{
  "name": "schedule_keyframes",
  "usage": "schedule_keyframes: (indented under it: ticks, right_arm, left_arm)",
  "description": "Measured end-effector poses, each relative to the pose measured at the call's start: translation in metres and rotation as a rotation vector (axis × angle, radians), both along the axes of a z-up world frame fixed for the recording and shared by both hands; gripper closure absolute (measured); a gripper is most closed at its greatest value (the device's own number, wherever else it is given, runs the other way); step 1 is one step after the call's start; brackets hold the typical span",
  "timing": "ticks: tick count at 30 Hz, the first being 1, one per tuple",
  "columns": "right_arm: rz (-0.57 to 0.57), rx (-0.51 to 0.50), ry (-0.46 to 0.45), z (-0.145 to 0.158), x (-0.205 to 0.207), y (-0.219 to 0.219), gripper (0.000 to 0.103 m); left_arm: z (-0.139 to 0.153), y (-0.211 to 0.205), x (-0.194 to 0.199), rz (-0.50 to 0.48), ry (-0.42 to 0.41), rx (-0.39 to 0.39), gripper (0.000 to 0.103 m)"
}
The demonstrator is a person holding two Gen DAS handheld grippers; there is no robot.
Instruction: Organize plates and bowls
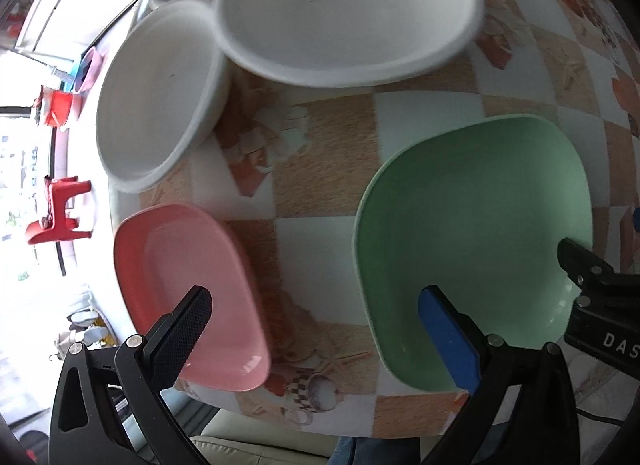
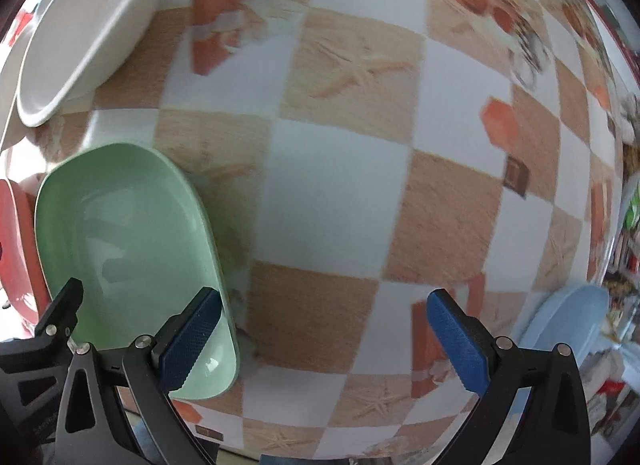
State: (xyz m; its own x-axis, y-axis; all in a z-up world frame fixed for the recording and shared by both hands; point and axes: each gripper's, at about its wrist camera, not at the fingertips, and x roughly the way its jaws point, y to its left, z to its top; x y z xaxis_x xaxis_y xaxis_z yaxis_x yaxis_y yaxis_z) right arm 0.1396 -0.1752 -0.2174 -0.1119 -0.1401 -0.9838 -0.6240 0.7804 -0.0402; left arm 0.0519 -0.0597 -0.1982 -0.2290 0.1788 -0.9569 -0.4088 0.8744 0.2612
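Note:
A green plate (image 1: pixel 476 233) lies on the checkered table near the front edge; it also shows in the right wrist view (image 2: pixel 128 249). A pink plate (image 1: pixel 188 289) lies to its left. Two white bowls (image 1: pixel 156 93) and a large white plate (image 1: pixel 344 13) sit further back. My left gripper (image 1: pixel 316 301) is open, hovering over the gap between the pink and green plates. My right gripper (image 2: pixel 324 305) is open above bare table, its left finger over the green plate's right rim. A light blue plate (image 2: pixel 564 325) lies at the right edge.
The table (image 2: pixel 340 185) has an orange and white checkered cloth. Its front edge runs just below both grippers. A red stool (image 1: pixel 60 213) and red items stand on the floor off to the left. Clutter lies beyond the table's right edge.

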Motion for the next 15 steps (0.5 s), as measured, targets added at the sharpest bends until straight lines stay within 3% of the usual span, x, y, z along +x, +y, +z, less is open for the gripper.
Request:
schedule_keyframes:
  ticks: [10, 15]
  right_arm:
    - [-0.168, 0.064, 0.064, -0.004, 0.011, -0.06, 0.0]
    - [-0.141, 0.078, 0.037, 0.001, 0.017, -0.063, 0.0]
  left_arm:
    - [-0.003, -0.017, 0.022, -0.039, -0.073, -0.031, 0.0]
    - [-0.003, -0.012, 0.027, -0.018, -0.117, -0.05, 0.0]
